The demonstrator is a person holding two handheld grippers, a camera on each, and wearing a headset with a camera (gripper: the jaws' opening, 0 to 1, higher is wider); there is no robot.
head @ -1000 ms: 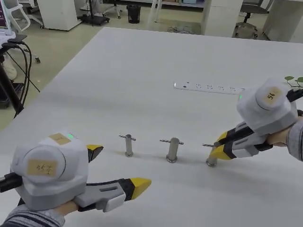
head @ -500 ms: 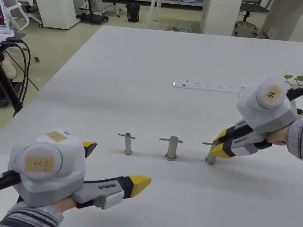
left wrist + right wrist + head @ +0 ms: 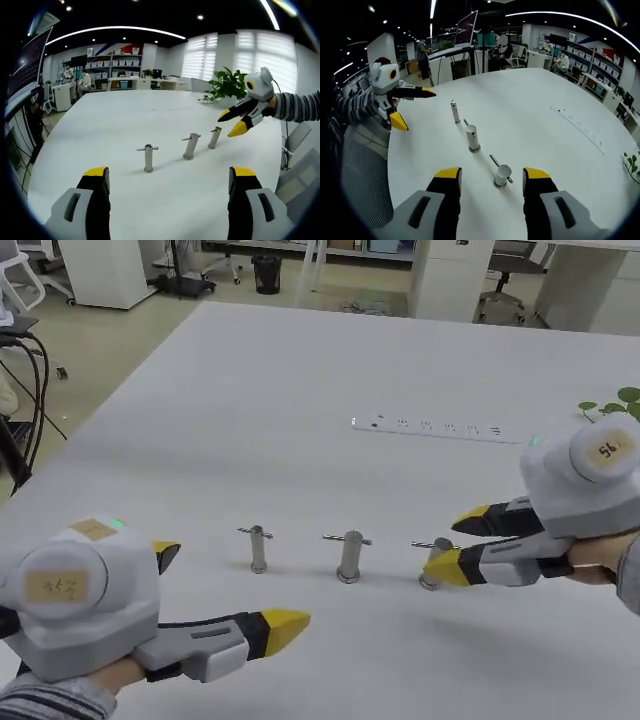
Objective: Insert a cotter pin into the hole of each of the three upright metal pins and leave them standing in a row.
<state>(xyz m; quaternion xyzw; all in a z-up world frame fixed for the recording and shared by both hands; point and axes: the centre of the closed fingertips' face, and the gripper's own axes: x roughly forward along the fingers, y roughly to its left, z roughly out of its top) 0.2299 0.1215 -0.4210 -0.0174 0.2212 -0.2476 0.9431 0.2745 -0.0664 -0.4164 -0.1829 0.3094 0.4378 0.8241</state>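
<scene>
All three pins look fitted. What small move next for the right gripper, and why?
Probably draw the right gripper straight back, jaws open. They straddle the rightmost pin without gripping it, a cotter pin already sits through it, and the middle pin and left pin stand fitted too; moving sideways could tip it.

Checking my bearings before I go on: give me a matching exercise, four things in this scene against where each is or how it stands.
Things:
1. left tool
2. right tool
3. power strip
4. plant leaves

Places or states:
A. flat on the table, far side
B. open, at the right-end pin
C. open, low left in the head view, holding nothing
D. at the head view's right edge

Pairs: 1-C; 2-B; 3-A; 4-D
</scene>
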